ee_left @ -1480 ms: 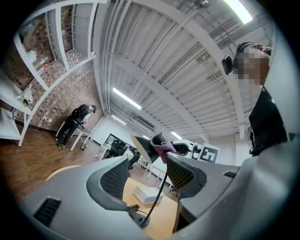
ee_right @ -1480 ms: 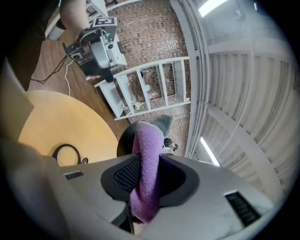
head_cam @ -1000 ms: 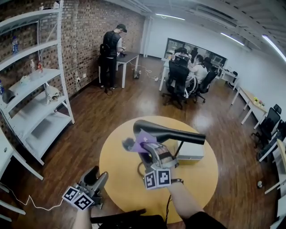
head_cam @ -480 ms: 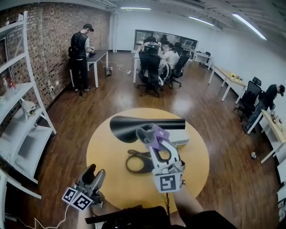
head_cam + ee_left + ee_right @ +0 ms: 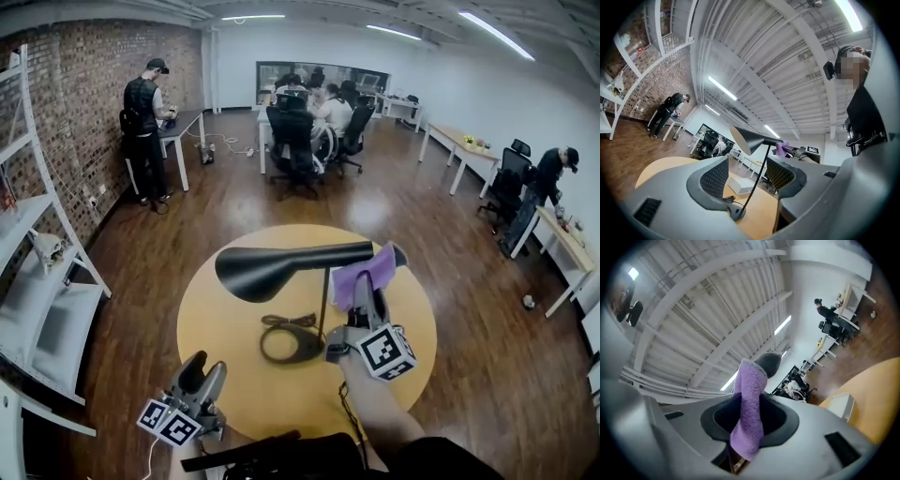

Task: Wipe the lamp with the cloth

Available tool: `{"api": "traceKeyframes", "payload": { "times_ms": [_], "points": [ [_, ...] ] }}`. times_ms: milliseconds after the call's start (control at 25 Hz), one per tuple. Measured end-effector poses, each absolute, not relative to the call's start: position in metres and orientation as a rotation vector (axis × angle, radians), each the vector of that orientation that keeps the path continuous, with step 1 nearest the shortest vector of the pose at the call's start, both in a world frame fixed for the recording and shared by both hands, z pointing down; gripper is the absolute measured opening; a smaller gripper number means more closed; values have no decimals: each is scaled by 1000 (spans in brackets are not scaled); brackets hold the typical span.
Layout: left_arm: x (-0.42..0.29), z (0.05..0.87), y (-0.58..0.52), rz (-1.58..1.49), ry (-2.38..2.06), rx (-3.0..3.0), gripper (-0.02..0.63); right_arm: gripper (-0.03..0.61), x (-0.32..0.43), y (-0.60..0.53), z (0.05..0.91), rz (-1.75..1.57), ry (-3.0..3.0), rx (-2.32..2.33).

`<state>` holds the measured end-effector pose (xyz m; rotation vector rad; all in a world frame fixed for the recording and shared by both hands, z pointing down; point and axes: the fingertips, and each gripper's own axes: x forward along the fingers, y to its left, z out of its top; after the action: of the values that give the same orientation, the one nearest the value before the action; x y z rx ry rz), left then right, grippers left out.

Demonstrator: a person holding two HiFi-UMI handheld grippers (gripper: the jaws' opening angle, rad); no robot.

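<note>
A black desk lamp stands on the round yellow table point(image 5: 220, 314). Its cone shade point(image 5: 255, 271) points left, its arm runs level to the right, and its ring base point(image 5: 289, 346) lies mid-table. My right gripper point(image 5: 366, 284) is shut on a purple cloth point(image 5: 368, 268), which lies against the right end of the lamp arm. In the right gripper view the cloth point(image 5: 749, 413) hangs between the jaws, with the arm's rounded end point(image 5: 769, 363) just behind it. My left gripper point(image 5: 198, 373) is low at the table's near left edge. It is open and holds nothing, and it looks at the lamp shade point(image 5: 744, 138).
A white box point(image 5: 740, 184) lies on the table behind the lamp pole. The lamp's cable point(image 5: 281, 321) coils by the base. White shelves point(image 5: 42, 309) stand at the left. Several people sit at desks at the back point(image 5: 300, 117), and one stands by the brick wall point(image 5: 142, 112).
My right gripper has rolled and carried the cloth rightward along the lamp, from the shade end to the arm's far right end. The left gripper has shifted a little.
</note>
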<state>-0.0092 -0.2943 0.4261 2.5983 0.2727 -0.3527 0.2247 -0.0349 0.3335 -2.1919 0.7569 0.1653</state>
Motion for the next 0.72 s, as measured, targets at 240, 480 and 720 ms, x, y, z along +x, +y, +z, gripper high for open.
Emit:
{"api": "traceKeyframes", "payload": {
  "times_ms": [240,480,720],
  "points": [
    [-18,425,-303,-380,221,2603,241,103,212,-68,339,110,849,-2196],
    [-15,422,-303,-415,204,2603,241,103,213,-98,356,45,950,-2193],
    [2,425,-297,-388,233,2607,241,103,208,-117,359,32,1022,-2262]
  ]
}}
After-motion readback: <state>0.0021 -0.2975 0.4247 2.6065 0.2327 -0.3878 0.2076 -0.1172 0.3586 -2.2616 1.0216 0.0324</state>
